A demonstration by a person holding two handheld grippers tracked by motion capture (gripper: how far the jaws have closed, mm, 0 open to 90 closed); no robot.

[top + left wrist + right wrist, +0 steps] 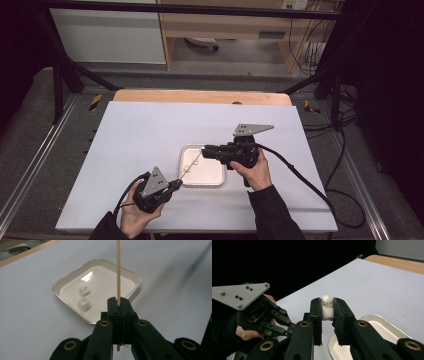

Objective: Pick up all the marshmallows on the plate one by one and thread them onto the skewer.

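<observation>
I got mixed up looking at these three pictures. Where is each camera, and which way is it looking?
High view: up above the person's side, looking forward and down at the table; both hands and sleeves show.
Left gripper view: rides the left tongs, looking along a wooden stick toward the tray; its black jaws show.
Right gripper view: rides the right tongs, which squeeze a white lump; the other hand shows beyond.
Shared: all three see the tray.

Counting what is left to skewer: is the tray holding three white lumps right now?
No, the left gripper view shows two white lumps lying in the tray; a third sits between the right gripper jaws.
</observation>
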